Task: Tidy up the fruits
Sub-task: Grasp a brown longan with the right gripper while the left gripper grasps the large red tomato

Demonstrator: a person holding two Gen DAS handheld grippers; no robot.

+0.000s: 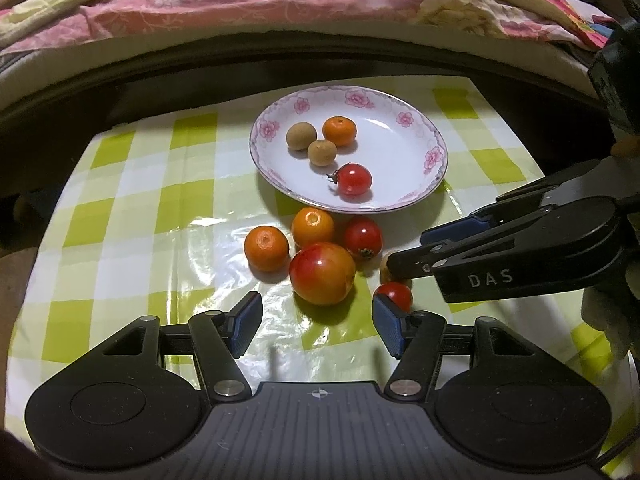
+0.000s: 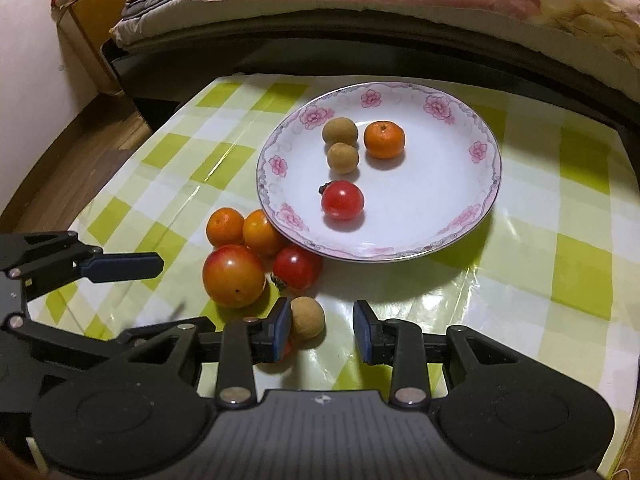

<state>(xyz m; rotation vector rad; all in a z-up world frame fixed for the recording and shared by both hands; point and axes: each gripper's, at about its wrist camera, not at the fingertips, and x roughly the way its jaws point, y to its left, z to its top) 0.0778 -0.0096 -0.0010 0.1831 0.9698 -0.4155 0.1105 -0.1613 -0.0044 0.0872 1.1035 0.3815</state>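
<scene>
Left wrist view: the left gripper (image 1: pixel 318 322) stands with its jaws apart and empty, over a green-checked tablecloth (image 1: pixel 132 216). Just beyond it lies a large red-yellow fruit (image 1: pixel 322 273), with two small oranges (image 1: pixel 266 248) (image 1: pixel 312 227) and a cherry tomato (image 1: pixel 363 238) behind it. A second cherry tomato (image 1: pixel 394 297) sits just beside the right-hand finger. Farther off, a flowered plate (image 1: pixel 404 196) holds two brown longans (image 1: pixel 301 136), an orange (image 1: pixel 339 131) and a tomato (image 1: pixel 353 179). The right gripper (image 1: pixel 412 254) enters from the right with its jaws narrow, its tip near a partly hidden brown fruit.

Right wrist view: the right gripper's jaws are narrowly parted and hold nothing; a loose longan (image 2: pixel 307 317) lies just beyond its left finger (image 2: pixel 280 330). The left gripper (image 2: pixel 132 266) reaches in from the left towards the large fruit.
</scene>
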